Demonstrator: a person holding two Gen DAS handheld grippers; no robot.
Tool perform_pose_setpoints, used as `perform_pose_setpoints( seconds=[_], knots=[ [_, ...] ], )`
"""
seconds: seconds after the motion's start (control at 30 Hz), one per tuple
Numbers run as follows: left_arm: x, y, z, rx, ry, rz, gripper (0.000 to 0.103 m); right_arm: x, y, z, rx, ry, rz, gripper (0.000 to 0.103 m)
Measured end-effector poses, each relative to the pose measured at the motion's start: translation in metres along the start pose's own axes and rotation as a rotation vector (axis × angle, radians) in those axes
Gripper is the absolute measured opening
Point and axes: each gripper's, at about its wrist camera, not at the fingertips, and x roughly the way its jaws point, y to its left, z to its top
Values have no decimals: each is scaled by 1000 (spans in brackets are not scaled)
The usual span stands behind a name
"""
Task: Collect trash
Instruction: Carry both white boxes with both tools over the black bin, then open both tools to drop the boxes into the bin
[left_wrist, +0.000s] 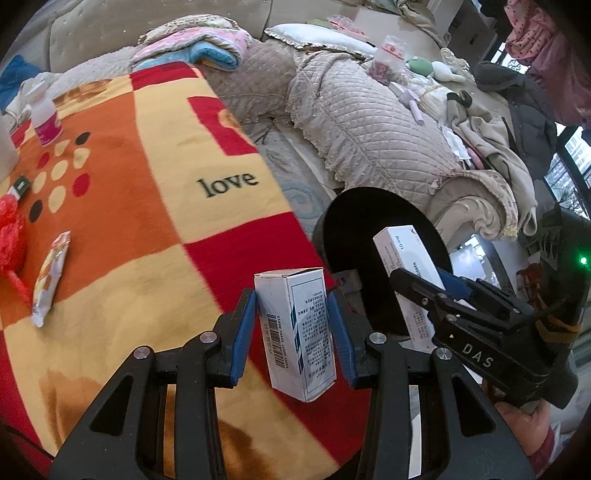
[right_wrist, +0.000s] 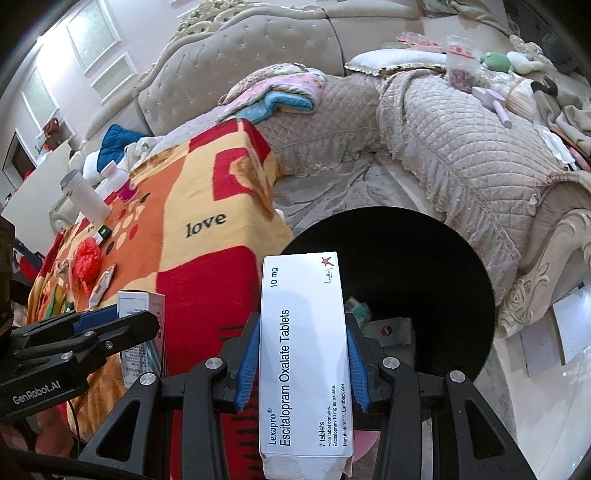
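The left gripper (left_wrist: 293, 325) has its jaws clamped on a small white carton (left_wrist: 295, 332) with a barcode and dense print too fine to read, held above the near edge of the patterned blanket (left_wrist: 147, 206) that covers the bench. The right gripper (right_wrist: 301, 363) is clamped on a long white tablet box (right_wrist: 304, 354) marked "Lexapro"; its near end is torn and cut off by the frame. This box hangs over the near rim of the black bin (right_wrist: 424, 266), just right of the blanket. Inside the bin a few scraps show dimly, hard to identify. Still on the blanket, far left, lie a snack wrapper (left_wrist: 50, 280) and a red crumpled bag (left_wrist: 11, 236), partly cut off.
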Motion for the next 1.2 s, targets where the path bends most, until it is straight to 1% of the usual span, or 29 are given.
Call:
perform_pose_setpoints(
  seconds=[0.1,0.3,0.5,0.87,1.2],
  knots=[
    [4,-7,5,5,6,-34,38,-1,-8,2,14,-4,-12,41],
    [15,-20,16,1,9,-62,38,-4,-28,11,42,-19,-48,41],
    [27,-32,23,11,6,-69,38,-1,-43,17,67,-23,-59,41],
    [48,-42,29,28,18,-68,38,9,-58,20,95,-13,-64,41],
    [60,-43,32,25,26,-108,38,18,-67,23,115,-8,-66,41]
  ],
)
